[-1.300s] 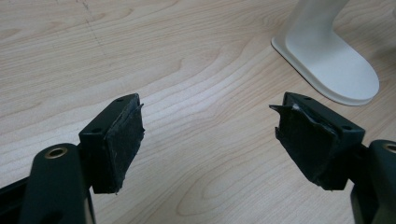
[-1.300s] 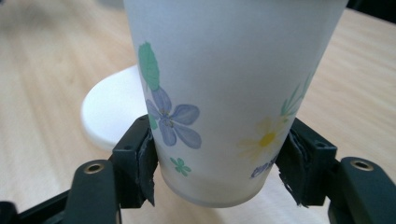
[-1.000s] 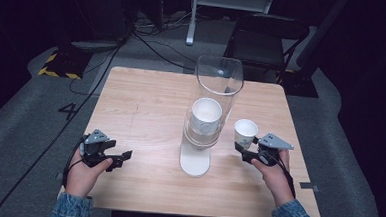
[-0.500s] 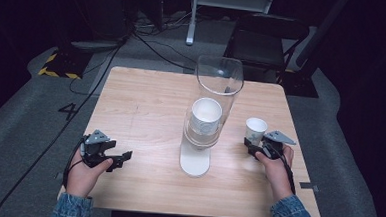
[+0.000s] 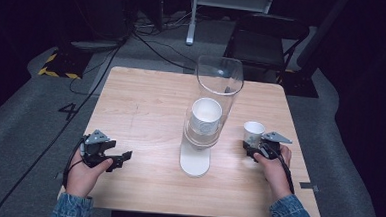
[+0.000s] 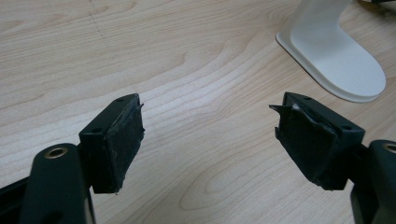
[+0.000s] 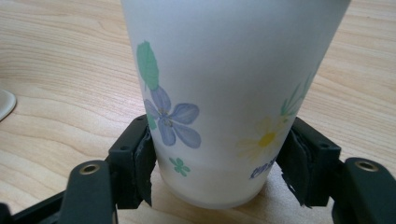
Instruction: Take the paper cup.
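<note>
A: From the high view, where's my right claw?

B: It sits low over the counter, with the paper cup upright just ahead of it, between its jaws. The clear dispenser tube on its white stand is off to that claw's left, well apart from the cup. Your left claw is at the far side of the stand, low over bare wood, nothing near it.

A: And the left gripper view?

B: Your left claw is released, jaws wide apart, only wood grain between them. The stand's white foot lies ahead of it and to its right.

A: The right gripper view?

B: The cup stands on the counter right between your jaws, flower print facing you, its base down at pad level. The jaws have just been opening a little. The left pad sits against the cup wall; the right pad is at the wall too. So your right claw is grasping the cup low on its body, loosely.
</note>
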